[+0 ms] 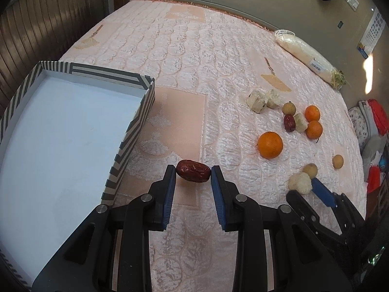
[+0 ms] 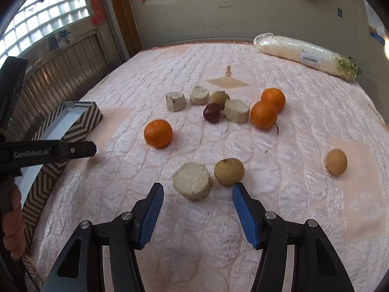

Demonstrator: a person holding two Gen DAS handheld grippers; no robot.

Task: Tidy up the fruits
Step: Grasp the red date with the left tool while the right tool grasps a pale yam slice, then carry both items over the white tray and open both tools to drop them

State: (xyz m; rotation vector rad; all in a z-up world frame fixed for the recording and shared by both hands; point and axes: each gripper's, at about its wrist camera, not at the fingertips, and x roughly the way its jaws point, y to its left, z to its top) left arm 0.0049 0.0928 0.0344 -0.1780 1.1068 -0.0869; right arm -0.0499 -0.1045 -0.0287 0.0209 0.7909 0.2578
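My left gripper (image 1: 193, 170) is shut on a wrinkled red date (image 1: 192, 173), gripped end to end, low over the pink quilted cloth, just right of the striped box (image 1: 136, 131). In the right wrist view my right gripper (image 2: 198, 189) stands open. A pale round chunk (image 2: 192, 181) lies just ahead between its fingertips, and a brown longan (image 2: 229, 172) sits by the right fingertip. Beyond lie an orange (image 2: 158, 133), two smaller oranges (image 2: 263, 115), another red date (image 2: 212, 112) and several pale chunks. A lone longan (image 2: 336, 161) sits far right.
The striped box's white inside (image 1: 60, 133) holds nothing I can see. A wrapped white radish (image 2: 306, 54) lies at the far right edge of the cloth. A wall runs behind the bed. A hand (image 2: 12, 221) holds the left gripper at the left edge.
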